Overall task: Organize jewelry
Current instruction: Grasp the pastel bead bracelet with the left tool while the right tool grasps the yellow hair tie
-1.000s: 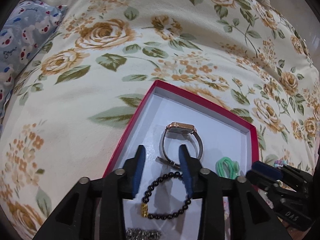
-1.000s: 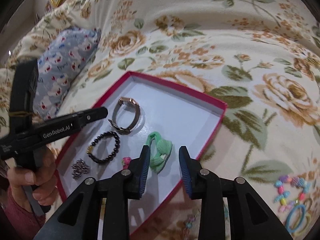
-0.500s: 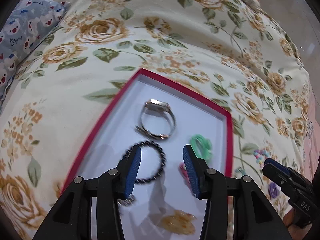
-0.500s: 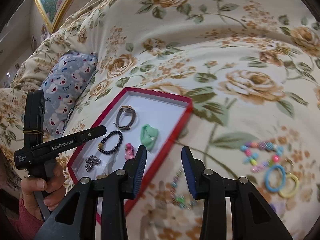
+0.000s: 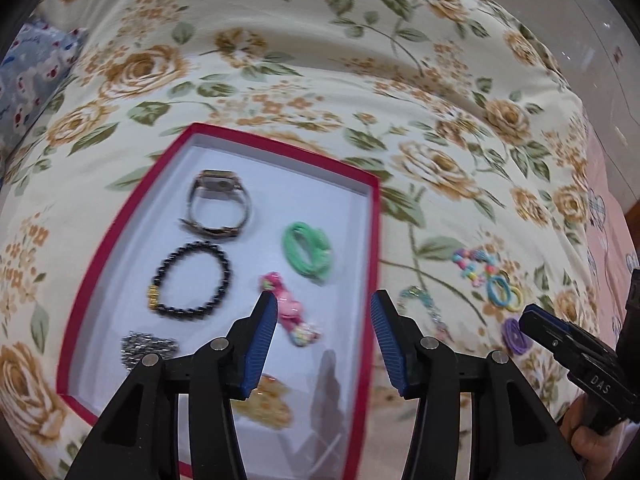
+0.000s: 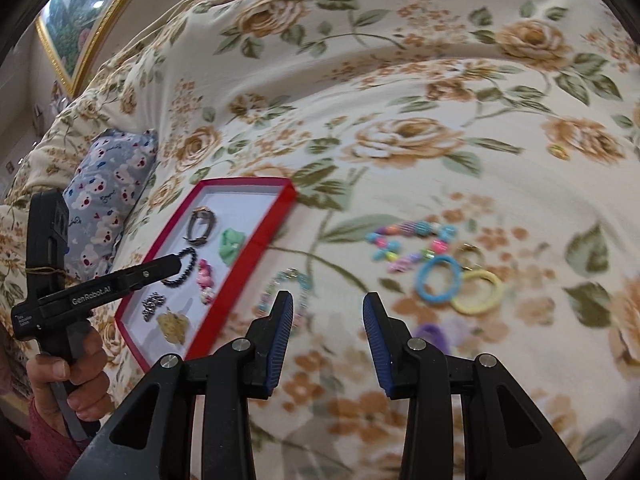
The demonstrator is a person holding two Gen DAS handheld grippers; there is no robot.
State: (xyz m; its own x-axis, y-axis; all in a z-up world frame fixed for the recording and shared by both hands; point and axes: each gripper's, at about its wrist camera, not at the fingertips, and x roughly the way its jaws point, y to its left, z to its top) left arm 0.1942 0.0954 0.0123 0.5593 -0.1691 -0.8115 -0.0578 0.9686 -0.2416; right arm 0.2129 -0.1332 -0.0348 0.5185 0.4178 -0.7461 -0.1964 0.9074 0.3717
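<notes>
Red-rimmed shallow cardboard box (image 5: pixel 374 240) on cream floral bedspread (image 5: pixel 280 60) holds rose-gold bangle watch (image 5: pixel 218 210), black bead bracelet (image 5: pixel 192 278), green coiled hair tie (image 5: pixel 308 250), pink clip (image 5: pixel 292 312). Loose on the bedspread right of box: blue hair ring (image 6: pixel 438 280), yellow hair ring (image 6: pixel 480 292), blurred pastel bead strands. Silver piece in box partly hidden by finger. Left gripper (image 5: pixel 322 340) wide, empty, over box's right edge. Right gripper (image 6: pixel 326 330) wide, empty, above bedspread.

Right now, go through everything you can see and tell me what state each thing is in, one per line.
left gripper: open, empty, over the box
right gripper: open, empty, over the bedspread
red box: lidless, on the bed
watch: in the box, strap closed
black bead bracelet: in the box
green hair tie: in the box
blue hair tie: outside, on the bedspread
yellow hair tie: outside, touching the blue one
</notes>
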